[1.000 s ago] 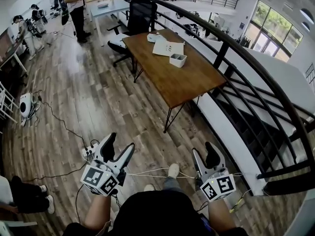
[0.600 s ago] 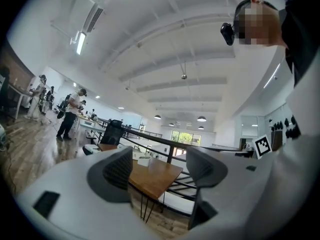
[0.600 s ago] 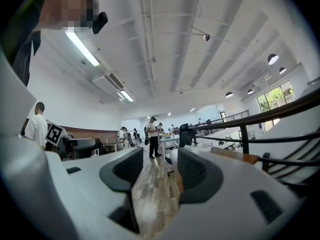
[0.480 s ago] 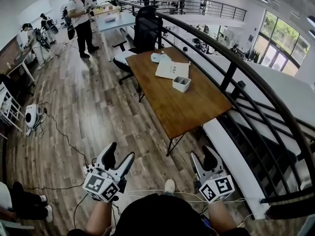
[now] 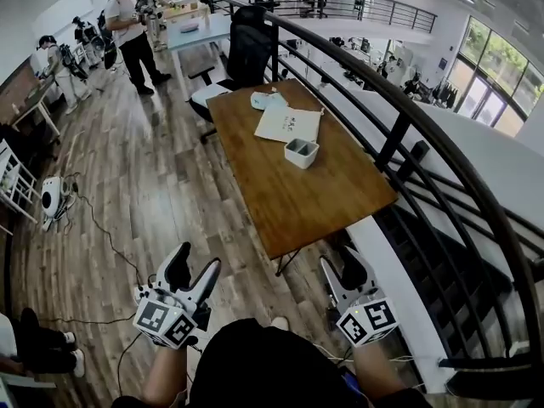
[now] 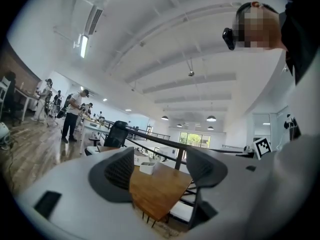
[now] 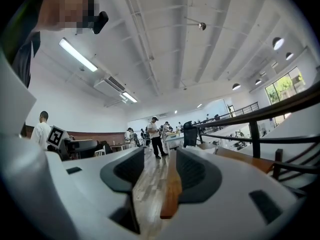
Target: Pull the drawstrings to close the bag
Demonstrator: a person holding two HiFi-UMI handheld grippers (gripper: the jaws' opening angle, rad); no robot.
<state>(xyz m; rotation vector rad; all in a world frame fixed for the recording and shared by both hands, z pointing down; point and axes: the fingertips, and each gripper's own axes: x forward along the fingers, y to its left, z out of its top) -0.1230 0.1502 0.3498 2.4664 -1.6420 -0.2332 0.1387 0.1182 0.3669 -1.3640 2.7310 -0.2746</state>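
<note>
Head view: the flat cream cloth drawstring bag (image 5: 289,124) lies on the brown wooden tabletop (image 5: 297,194), well ahead of the left tongs (image 5: 197,260) and right tongs (image 5: 340,266). Left gripper view: the left tongs are apart with nothing between them. Right gripper view: the right tongs are closing on air, empty too. I'd step up close first, then pinch one cord per side.

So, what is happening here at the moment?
A person holds two grippers, both short of the wooden table. The left gripper is open and empty. The right gripper has its jaws closing with nothing between them. The bag lies flat on the table beside a small white tray, untouched.
</note>
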